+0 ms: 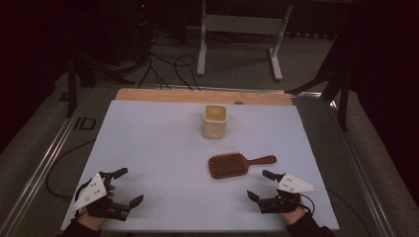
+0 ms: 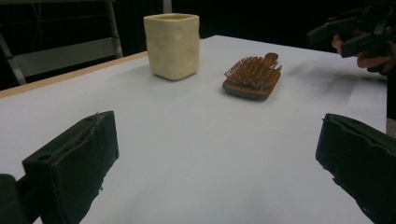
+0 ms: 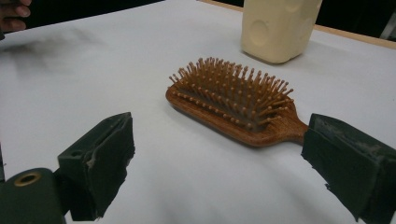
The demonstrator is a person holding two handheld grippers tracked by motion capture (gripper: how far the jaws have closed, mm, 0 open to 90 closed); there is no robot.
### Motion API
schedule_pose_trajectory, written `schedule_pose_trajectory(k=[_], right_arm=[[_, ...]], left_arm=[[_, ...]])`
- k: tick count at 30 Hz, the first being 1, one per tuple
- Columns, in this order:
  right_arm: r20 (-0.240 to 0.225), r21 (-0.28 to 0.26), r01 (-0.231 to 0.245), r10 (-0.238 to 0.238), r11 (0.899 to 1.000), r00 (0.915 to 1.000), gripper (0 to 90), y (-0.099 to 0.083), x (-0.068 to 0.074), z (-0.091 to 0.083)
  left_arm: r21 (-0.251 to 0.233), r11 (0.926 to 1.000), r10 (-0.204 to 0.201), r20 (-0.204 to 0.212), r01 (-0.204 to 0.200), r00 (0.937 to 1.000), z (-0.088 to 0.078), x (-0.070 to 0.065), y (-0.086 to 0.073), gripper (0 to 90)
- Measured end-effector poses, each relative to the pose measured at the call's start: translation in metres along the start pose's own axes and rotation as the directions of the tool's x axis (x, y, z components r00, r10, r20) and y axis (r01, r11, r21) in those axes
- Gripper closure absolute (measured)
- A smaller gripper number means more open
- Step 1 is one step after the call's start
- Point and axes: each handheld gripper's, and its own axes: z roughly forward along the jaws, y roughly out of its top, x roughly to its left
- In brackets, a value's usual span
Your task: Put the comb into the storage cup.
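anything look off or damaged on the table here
Nothing stands out. The brown wooden paddle hairbrush lies flat, bristles up, on the white table sheet. The cream square cup stands upright behind it, apart from it. No spill shows. The foam pads of the right tool look frayed at the edges.
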Motion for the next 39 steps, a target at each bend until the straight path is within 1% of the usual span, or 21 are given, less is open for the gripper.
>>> schedule_pose_trajectory(k=[5, 6, 9, 13, 14, 15, 19, 24, 26, 28, 29, 32, 33, 38, 39], right_arm=[[-0.001, 0.008, -0.008, 0.008, 1.0, 1.0, 8.7, 0.0, 0.0, 0.0], [-0.008, 0.012, -0.008, 0.009, 1.0, 0.9999, 8.7, 0.0, 0.0, 0.0], [-0.021, 0.016, -0.01, 0.011, 1.0, 0.9997, 8.6, -0.001, 0.0, 0.001], [-0.018, 0.009, -0.002, 0.002, 1.0, 0.9998, 8.7, -0.001, 0.0, 0.001], [-0.014, 0.008, -0.002, 0.002, 1.0, 0.9999, 8.7, 0.0, 0.001, 0.001], [-0.021, 0.005, 0.0, 0.0, 1.0, 0.9998, 8.7, 0.002, 0.002, 0.0], [-0.018, 0.001, 0.014, -0.014, 1.0, 0.9997, 8.7, 0.005, 0.006, -0.001], [-0.008, 0.002, 0.013, -0.013, 1.0, 0.9999, 8.7, 0.006, 0.006, 0.0], [-0.02, 0.012, 0.004, -0.004, 1.0, 0.9998, 8.7, 0.008, 0.007, 0.0], [-0.019, 0.022, 0.005, -0.004, 1.0, 0.9998, 8.7, 0.009, 0.008, 0.001], [-0.03, 0.036, 0.005, -0.004, 0.999, 0.9995, 8.8, 0.01, 0.011, 0.002], [-0.034, 0.047, 0.012, -0.01, 0.999, 0.9994, 8.8, 0.013, 0.013, 0.002], [-0.035, 0.044, 0.014, -0.012, 0.999, 0.9993, 8.8, 0.015, 0.013, 0.001], [-0.033, 0.04, 0.015, -0.013, 0.999, 0.9994, 8.9, 0.022, 0.015, -0.003], [-0.03, 0.034, 0.016, -0.015, 0.999, 0.9994, 8.9, 0.026, 0.016, -0.005]], left_arm=[[-0.002, 1.0, -0.009, -0.006, 0.009, 0.9999, 0.001, 0.0, 0.001, 0.0], [0.0, 0.9999, -0.011, -0.002, 0.011, 0.9999, 0.001, 0.0, 0.001, 0.0], [-0.005, 1.0, -0.005, 0.008, 0.005, 1.0, 0.003, 0.0, 0.001, 0.0], [-0.006, 1.0, 0.007, 0.019, -0.006, 0.9998, 0.004, -0.001, 0.001, 0.0], [-0.009, 0.9999, 0.01, 0.017, -0.01, 0.9998, 0.002, -0.002, 0.001, 0.0], [-0.005, 0.9999, 0.014, 0.017, -0.014, 0.9998, 0.0, -0.003, 0.0, 0.0], [-0.012, 0.9998, 0.017, 0.019, -0.016, 0.9997, -0.002, -0.005, 0.0, 0.0], [-0.01, 0.9998, 0.019, 0.023, -0.019, 0.9996, -0.002, -0.005, 0.0, 0.0], [-0.016, 0.9998, 0.014, 0.023, -0.014, 0.9996, -0.002, -0.004, 0.0, 0.0], [-0.02, 0.9997, 0.013, 0.019, -0.013, 0.9997, -0.002, -0.004, 0.0, 0.0], [-0.019, 0.9998, 0.011, 0.021, -0.011, 0.9997, -0.002, -0.004, 0.0, 0.0], [-0.017, 0.9997, 0.017, 0.019, -0.017, 0.9997, -0.002, -0.004, 0.001, 0.0], [-0.02, 0.9996, 0.021, 0.016, -0.021, 0.9996, -0.002, -0.005, 0.001, 0.0], [-0.024, 0.9995, 0.019, 0.014, -0.019, 0.9997, -0.002, -0.004, 0.001, 0.0], [-0.026, 0.9995, 0.017, 0.014, -0.016, 0.9998, -0.002, -0.004, 0.001, 0.0]])
